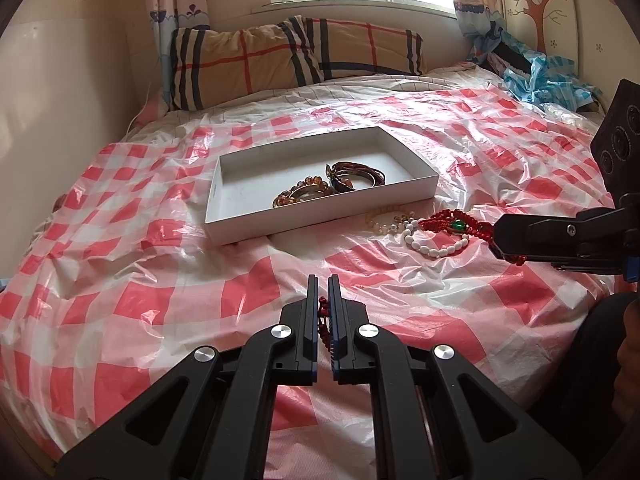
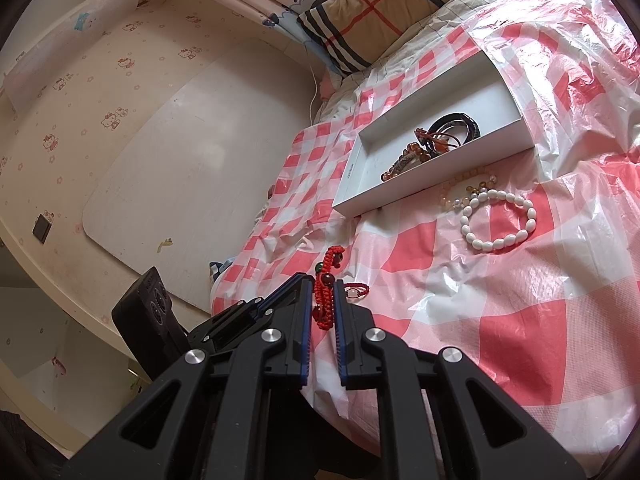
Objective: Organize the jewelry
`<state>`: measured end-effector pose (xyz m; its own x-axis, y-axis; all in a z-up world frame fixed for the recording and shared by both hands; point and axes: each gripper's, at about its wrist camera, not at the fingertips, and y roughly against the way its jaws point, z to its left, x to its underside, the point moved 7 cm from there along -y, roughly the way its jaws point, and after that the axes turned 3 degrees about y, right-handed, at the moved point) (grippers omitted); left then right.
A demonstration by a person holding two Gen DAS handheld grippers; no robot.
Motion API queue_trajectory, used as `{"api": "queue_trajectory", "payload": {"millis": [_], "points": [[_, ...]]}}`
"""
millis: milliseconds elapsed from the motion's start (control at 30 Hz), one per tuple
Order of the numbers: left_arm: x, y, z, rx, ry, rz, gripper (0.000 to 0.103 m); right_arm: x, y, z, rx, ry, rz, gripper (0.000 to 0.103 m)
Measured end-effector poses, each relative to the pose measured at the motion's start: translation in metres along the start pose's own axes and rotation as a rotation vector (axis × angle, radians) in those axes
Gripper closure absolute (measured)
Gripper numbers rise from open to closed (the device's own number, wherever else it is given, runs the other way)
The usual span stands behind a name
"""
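Two grippers are seen from the left wrist view. The left gripper (image 1: 323,280) is closed almost fully, its jaws clamped on a dark red beaded strand (image 1: 324,322). The right gripper (image 1: 496,236) enters from the right, closed on one end of a red braided cord bracelet with a green stone (image 1: 456,224), which is stretched above a white oval-bead bracelet (image 1: 432,246) and a pale amber bead bracelet (image 1: 390,220). A shallow white cardboard box (image 1: 256,216) on the red-and-white checked plastic sheet (image 1: 160,280) holds brown beaded bracelets (image 1: 304,192).

In the right wrist view, the same red cord (image 2: 324,300) is pinched between narrowly parted jaws, hanging above the sheet.
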<state>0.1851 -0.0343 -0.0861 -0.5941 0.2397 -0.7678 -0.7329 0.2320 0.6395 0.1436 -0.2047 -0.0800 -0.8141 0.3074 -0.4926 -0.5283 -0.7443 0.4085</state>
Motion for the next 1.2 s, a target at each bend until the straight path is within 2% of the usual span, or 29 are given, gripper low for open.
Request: {"api": "queue_trajectory", "payload": {"millis": [1200], "points": [[0.0001,-0.0003,-0.0016,-0.004,-0.003,0.002,0.099,0.0002,-0.0002,0.0003,-0.001,-0.002,-0.001,0.09]]}}
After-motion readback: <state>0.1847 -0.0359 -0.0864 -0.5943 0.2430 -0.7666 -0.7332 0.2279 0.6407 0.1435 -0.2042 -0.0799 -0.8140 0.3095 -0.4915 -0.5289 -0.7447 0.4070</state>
